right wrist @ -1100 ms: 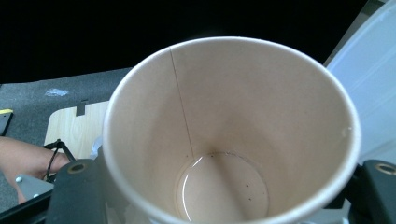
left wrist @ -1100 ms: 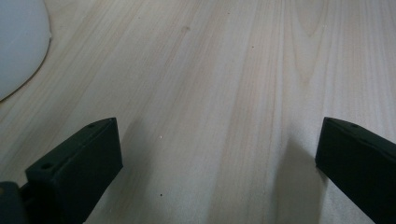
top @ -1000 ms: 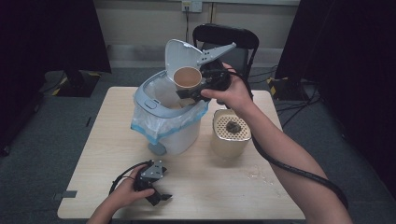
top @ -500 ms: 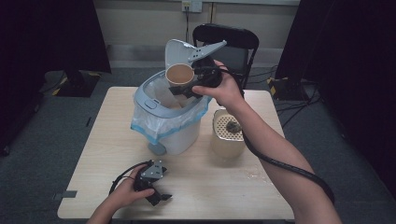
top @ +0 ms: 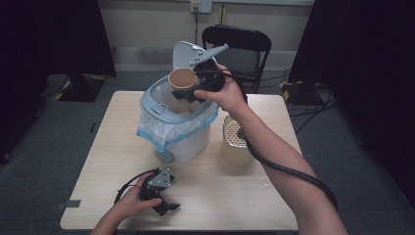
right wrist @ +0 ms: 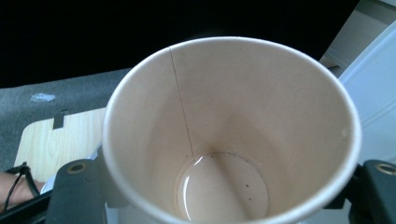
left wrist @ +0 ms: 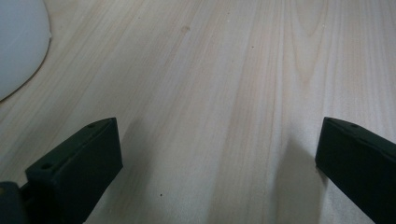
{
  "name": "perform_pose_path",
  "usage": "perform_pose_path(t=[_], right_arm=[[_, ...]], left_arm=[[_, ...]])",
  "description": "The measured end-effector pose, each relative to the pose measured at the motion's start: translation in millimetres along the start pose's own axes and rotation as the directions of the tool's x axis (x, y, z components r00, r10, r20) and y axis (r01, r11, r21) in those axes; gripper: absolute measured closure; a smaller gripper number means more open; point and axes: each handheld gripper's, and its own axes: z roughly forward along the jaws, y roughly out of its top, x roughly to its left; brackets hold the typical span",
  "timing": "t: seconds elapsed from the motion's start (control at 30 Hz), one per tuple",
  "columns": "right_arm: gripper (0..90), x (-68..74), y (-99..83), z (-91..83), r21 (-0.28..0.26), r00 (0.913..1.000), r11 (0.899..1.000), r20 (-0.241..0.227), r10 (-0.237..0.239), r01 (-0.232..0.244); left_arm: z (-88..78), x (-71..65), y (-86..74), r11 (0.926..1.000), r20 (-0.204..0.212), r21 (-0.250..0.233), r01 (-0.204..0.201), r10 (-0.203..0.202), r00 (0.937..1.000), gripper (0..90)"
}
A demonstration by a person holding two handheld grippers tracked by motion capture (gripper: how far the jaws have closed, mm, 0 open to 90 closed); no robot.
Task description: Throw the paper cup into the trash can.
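A tan paper cup (top: 182,78) is held above the open top of a white bin (top: 178,127) lined with a clear bag, the bin's lid standing up behind it. The cup is tipped, its mouth facing the camera; a little pale liquid with dark specks lies at its bottom.

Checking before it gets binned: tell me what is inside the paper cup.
The paper cup, held in the right hand-held gripper above the open bin, holds a thin wet film with dark specks on its bottom. Nothing solid shows; the near wall hides part of the bottom.
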Motion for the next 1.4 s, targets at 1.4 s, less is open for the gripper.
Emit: perform_pose_path(t=[1.4], right_arm=[[14.7,-12.9,-6.3,20.5,-0.007,0.9969,0.997,0.031,0.073,-0.073]], left_arm=[[0.0,0.0,0.0,1.0000,0.000,0.000,0.000,0.000,1.0000,0.0]])
